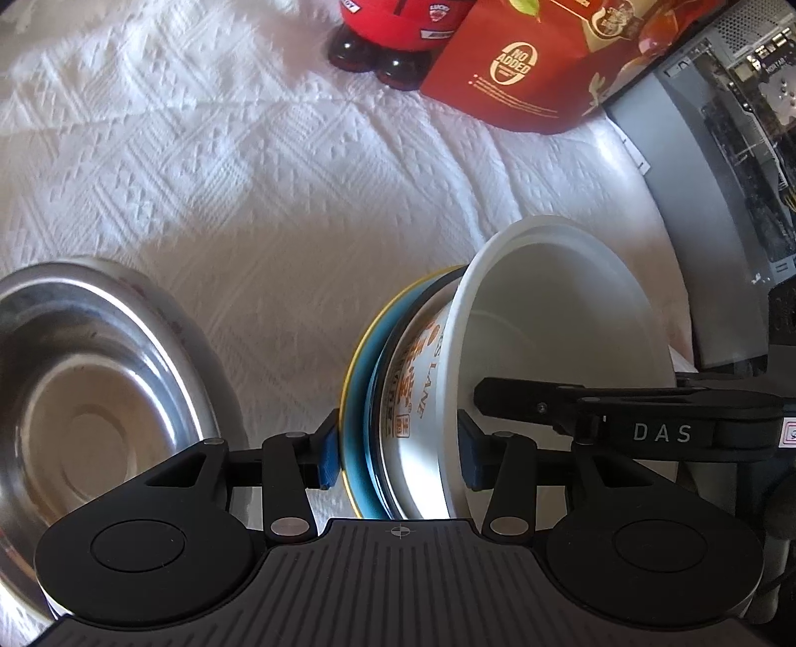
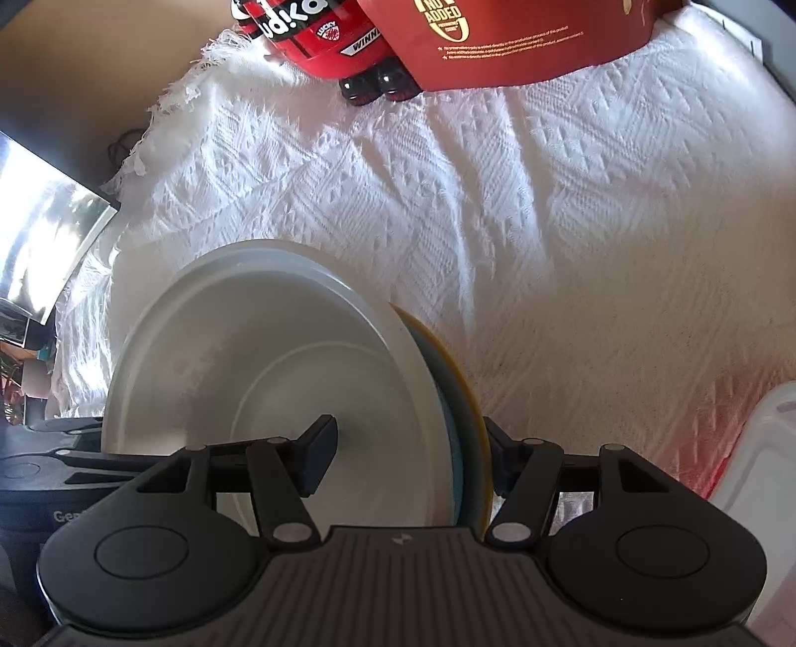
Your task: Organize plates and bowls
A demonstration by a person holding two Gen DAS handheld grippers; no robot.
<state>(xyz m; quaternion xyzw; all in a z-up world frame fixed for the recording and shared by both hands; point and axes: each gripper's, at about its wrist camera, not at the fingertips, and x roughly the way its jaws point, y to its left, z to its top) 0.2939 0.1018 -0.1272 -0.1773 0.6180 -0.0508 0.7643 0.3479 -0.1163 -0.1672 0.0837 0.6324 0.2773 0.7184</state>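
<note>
Underneath everything, a white textured cloth (image 1: 248, 174) fills both views. A red carton (image 1: 522, 64) stands at the upper right of the left wrist view, with a red toy on black wheels (image 1: 398, 30) just beside it at the top edge. A steel bowl (image 1: 99, 373) sits open side up at the lower left, well apart from the carton.

Right of centre is a stack tipped on its side. A white bowl (image 1: 562, 308) opens toward the right, a printed bowl (image 1: 413, 398) is nested behind it, and a blue plate with a yellow rim (image 1: 355, 398) is on the outside. Whether the stack touches the cloth is hidden.

The right gripper (image 2: 410, 458) pinches this stack. One finger (image 2: 318, 448) is pressed inside the white bowl and the other lies against the back of the plate.

The left gripper (image 1: 398, 455) straddles the same stack from the near edge. Its blue pads (image 1: 329, 453) sit right at the plate's rim on one side and at the white bowl's wall on the other. I cannot tell whether they press or merely flank the stack.
</note>
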